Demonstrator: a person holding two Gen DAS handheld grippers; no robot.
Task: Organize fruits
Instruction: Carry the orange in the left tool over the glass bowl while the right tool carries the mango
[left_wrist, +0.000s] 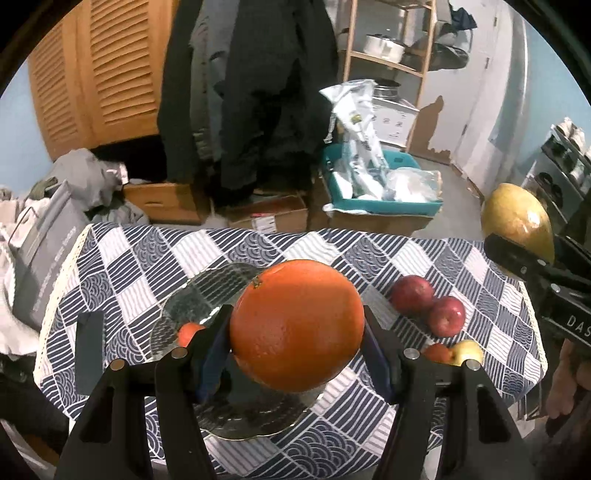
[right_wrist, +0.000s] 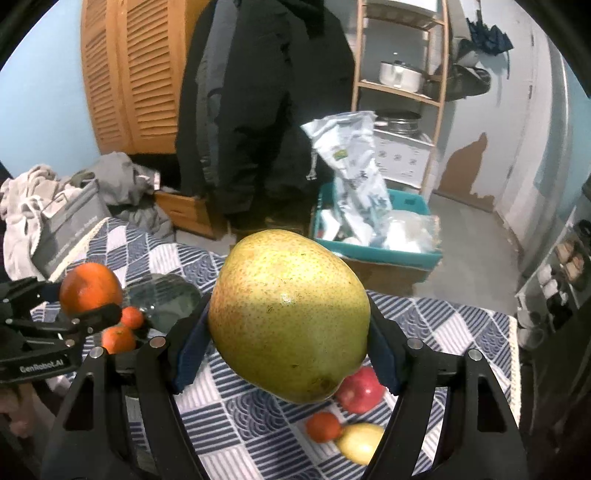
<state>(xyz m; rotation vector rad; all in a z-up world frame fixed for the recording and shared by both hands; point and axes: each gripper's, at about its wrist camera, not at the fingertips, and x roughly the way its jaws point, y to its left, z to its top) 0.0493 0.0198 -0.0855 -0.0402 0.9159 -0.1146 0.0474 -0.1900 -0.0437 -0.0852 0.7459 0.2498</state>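
My left gripper (left_wrist: 297, 341) is shut on a large orange (left_wrist: 297, 325) and holds it above a clear glass plate (left_wrist: 192, 299) on the checked tablecloth. A small mandarin (left_wrist: 189, 332) lies on that plate. My right gripper (right_wrist: 288, 343) is shut on a big yellow-green pear (right_wrist: 290, 314), held above the cloth; it also shows in the left wrist view (left_wrist: 517, 221). Two red apples (left_wrist: 428, 304), a small mandarin (left_wrist: 437, 352) and a yellow fruit (left_wrist: 467, 350) lie on the cloth at the right. In the right wrist view the left gripper (right_wrist: 83, 301) with the orange (right_wrist: 90, 288) is at the left.
The table (left_wrist: 122, 258) has a blue-and-white checked cloth with edges close on all sides. Behind it stand cardboard boxes (left_wrist: 266, 218), a teal bin (left_wrist: 384, 184) of bags, hanging dark coats (left_wrist: 251, 92), a wooden shelf (left_wrist: 388, 55) and a grey bag (left_wrist: 44, 258) at the left.
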